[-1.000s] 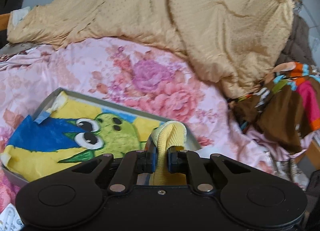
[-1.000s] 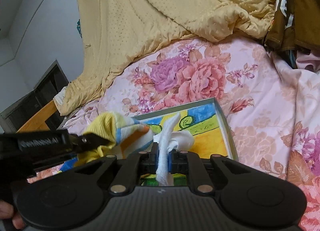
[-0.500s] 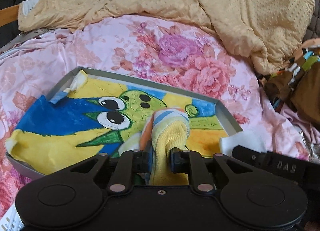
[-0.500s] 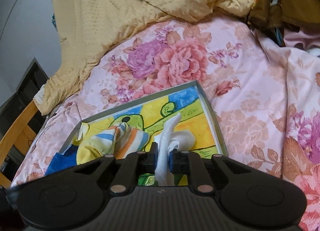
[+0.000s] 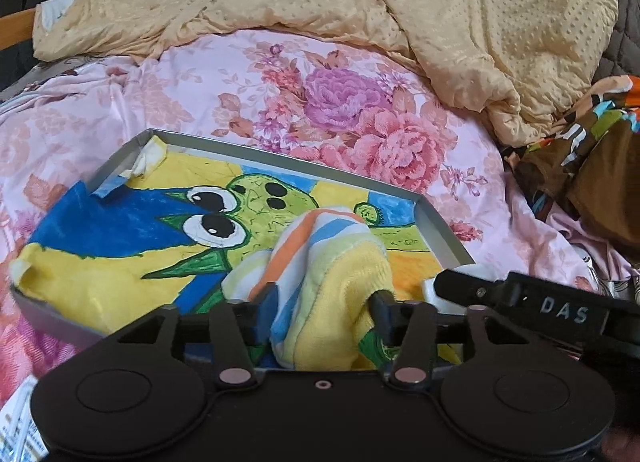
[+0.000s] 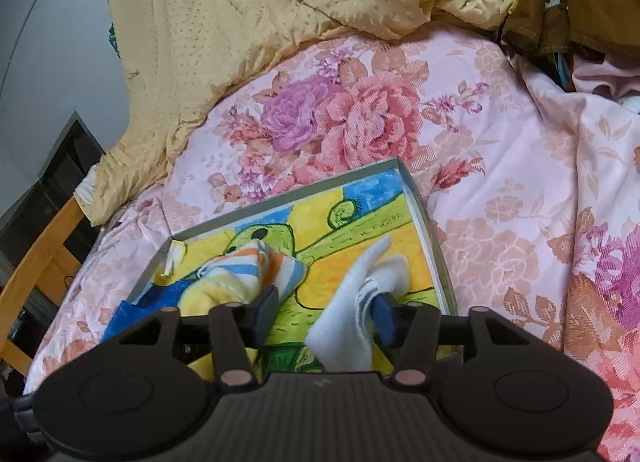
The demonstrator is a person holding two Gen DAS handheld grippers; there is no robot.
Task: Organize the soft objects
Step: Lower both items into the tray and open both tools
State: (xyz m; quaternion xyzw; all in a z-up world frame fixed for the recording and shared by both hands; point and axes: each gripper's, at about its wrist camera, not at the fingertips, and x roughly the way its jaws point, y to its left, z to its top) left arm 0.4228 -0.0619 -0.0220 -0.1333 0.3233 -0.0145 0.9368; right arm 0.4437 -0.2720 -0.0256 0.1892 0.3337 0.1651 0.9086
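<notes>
Left wrist view: ahead of both tools spreads the bed [image 5: 120,110] with its pink flowered sheet, and beyond it a bunched tan quilt [image 5: 440,22]; dark patterned clothes [image 5: 592,166] lie off to the right. Nearer, a shallow grey tray [image 5: 440,222] lined with a cartoon picture sits directly in front of the tools. The left tool [image 5: 324,308] stands wide open, its fingers either side of a striped yellow cloth [image 5: 332,262] that rests in the tray between them; whether the pads touch it I cannot tell. The right tool's arm crosses the lower right, just beside this cloth.

In the right wrist view, the right tool [image 6: 326,308] is likewise spread wide, a white cloth [image 6: 360,302] lying in the tray against its right finger, the striped cloth just left of its left finger.
</notes>
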